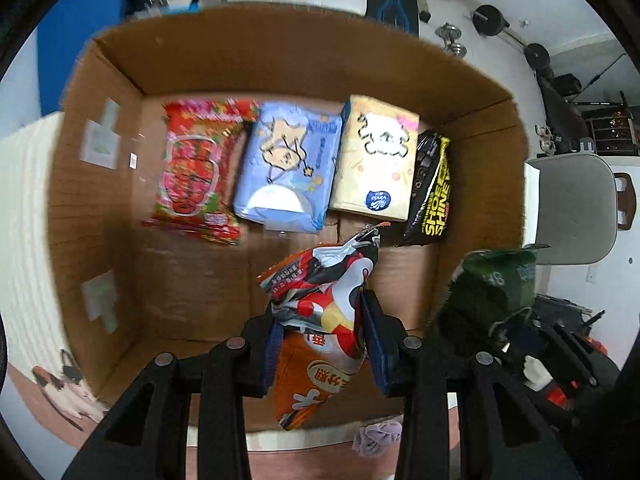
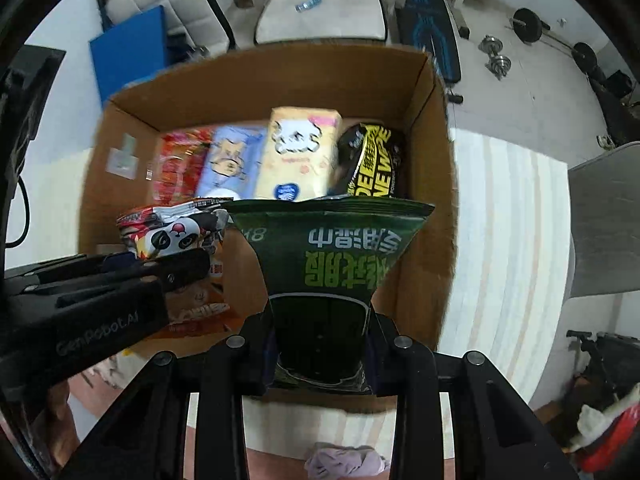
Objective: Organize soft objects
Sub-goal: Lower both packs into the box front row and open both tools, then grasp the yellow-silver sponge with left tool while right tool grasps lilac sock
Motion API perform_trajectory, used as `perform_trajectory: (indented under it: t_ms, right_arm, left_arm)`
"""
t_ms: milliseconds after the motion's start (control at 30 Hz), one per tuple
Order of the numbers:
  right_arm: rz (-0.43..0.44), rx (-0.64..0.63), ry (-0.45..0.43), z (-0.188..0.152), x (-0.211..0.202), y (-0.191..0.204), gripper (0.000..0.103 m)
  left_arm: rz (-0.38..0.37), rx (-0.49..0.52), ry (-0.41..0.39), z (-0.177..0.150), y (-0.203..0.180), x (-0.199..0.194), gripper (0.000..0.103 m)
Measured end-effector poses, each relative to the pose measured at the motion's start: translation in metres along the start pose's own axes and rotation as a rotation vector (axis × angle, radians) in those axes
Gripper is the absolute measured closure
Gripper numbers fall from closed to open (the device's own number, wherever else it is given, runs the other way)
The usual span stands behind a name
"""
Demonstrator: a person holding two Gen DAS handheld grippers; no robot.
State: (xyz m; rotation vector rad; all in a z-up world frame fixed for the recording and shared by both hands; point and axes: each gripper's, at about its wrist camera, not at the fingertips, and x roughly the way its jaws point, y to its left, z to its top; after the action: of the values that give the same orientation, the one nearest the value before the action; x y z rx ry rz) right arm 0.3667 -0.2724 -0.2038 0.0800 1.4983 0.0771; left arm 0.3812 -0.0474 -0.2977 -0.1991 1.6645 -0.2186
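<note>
I have two soft packs in hand over the cardboard box (image 1: pixel 280 52). My left gripper (image 1: pixel 320 344) is clenched on the orange panda snack bag (image 1: pixel 320 320), pinching it around the crumpled middle so that the top flops forward into the lower centre of the left wrist view. My right gripper (image 2: pixel 320 344) is clamped on the dark green snack bag (image 2: pixel 332 256), gripped near its lower part so the wide sealed edge fans out at mid-frame in the right wrist view. The same green bag shows at the right edge of the left view (image 1: pixel 500 284), just outside the box wall.

Along the far wall of the box, four packs already sit side by side in the upper half of the frame: a red snack pack (image 1: pixel 196 168), a blue tissue pack (image 1: pixel 288 168), a yellow tissue pack (image 1: pixel 376 160) and a black-and-yellow shoe wipe pack (image 1: pixel 430 188) against the right wall. I judge they are lined up that way to leave the near floor of the box free for a second row.

I judge the panda bag belongs on the bare cardboard in front of the blue pack, the green one beside it. Both bags are limp, so I'd lower them flat before letting go. A lilac cloth (image 2: pixel 344 460) lies on the floor below the box.
</note>
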Motion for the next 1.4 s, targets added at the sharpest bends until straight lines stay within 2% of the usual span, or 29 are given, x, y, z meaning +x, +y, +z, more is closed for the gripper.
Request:
perform_trajectory:
  t_ms: [100, 233, 267, 300, 333, 367, 433, 500, 600, 800, 900, 933, 1033, 1067, 1100, 1200, 1233, 1300, 1400]
  right_arm:
    - [0.016, 0.019, 0.042, 0.003, 0.018, -0.005, 0.067]
    - [0.007, 0.004, 0.098, 0.005, 0.036, -0.004, 0.065]
    - [-0.001, 0.000, 0.099, 0.005, 0.038, -0.004, 0.062]
    - [-0.018, -0.007, 0.094, 0.005, 0.038, -0.003, 0.043]
    - [-0.027, -0.011, 0.089, 0.005, 0.037, -0.003, 0.019]
    - [-0.029, -0.013, 0.087, 0.005, 0.037, -0.003, 0.013]
    - [-0.034, -0.019, 0.086, 0.004, 0.034, -0.002, 0.011]
    - [-0.040, -0.019, 0.079, 0.003, 0.030, -0.002, 0.010]
    - [-0.060, -0.018, 0.057, 0.001, 0.022, -0.001, 0.000]
    - [-0.063, -0.011, 0.005, -0.014, -0.002, 0.005, 0.000]
    - [-0.023, 0.009, -0.024, -0.029, -0.016, 0.005, 0.000]
    - [-0.009, 0.019, -0.031, -0.032, -0.022, 0.005, 0.000]
    - [0.105, 0.087, -0.056, -0.063, -0.036, -0.003, 0.000]
    - [0.179, 0.142, -0.062, -0.082, -0.039, -0.010, 0.000]
    - [0.198, 0.168, -0.063, -0.094, -0.040, -0.015, 0.000]
    - [0.287, 0.354, -0.051, -0.156, -0.025, -0.038, 0.000]
    - [0.312, 0.418, -0.025, -0.175, -0.014, -0.046, 0.000]
    - [0.339, 0.559, 0.009, -0.212, 0.009, -0.062, 0.000]
    - [0.323, 0.709, 0.074, -0.254, 0.043, -0.079, 0.000]
  left_arm:
    - [-0.036, 0.012, 0.041, 0.003, 0.001, 0.015, 0.069]
    - [-0.019, 0.006, 0.068, 0.005, 0.006, 0.029, 0.067]
    - [-0.007, 0.013, 0.063, 0.005, 0.006, 0.029, 0.063]
    - [0.023, 0.027, 0.053, 0.005, 0.006, 0.028, 0.058]
    - [0.032, 0.034, 0.041, 0.006, 0.006, 0.027, 0.047]
    - [0.035, 0.040, 0.034, 0.006, 0.006, 0.025, 0.034]
    - [0.058, 0.049, 0.024, 0.004, 0.007, 0.020, 0.018]
    - [0.083, 0.060, 0.000, 0.003, 0.007, 0.012, 0.018]
    - [0.118, 0.079, -0.026, -0.001, 0.007, 0.001, 0.006]
    - [0.130, 0.087, -0.107, -0.020, 0.009, -0.034, 0.005]
    - [0.128, 0.092, -0.176, -0.036, 0.014, -0.059, 0.005]
    - [0.136, 0.090, -0.224, -0.047, 0.015, -0.070, 0.005]
    - [0.208, 0.118, -0.348, -0.086, 0.019, -0.098, 0.005]
    - [0.233, 0.132, -0.385, -0.101, 0.020, -0.104, 0.005]
    - [0.261, 0.147, -0.407, -0.112, 0.020, -0.104, 0.005]
    - [0.431, 0.257, -0.463, -0.153, 0.019, -0.092, 0.005]
    - [0.502, 0.296, -0.455, -0.165, 0.022, -0.079, 0.005]
    - [0.589, 0.345, -0.413, -0.174, 0.031, -0.053, 0.005]
    - [0.658, 0.370, -0.305, -0.174, 0.059, -0.008, 0.005]
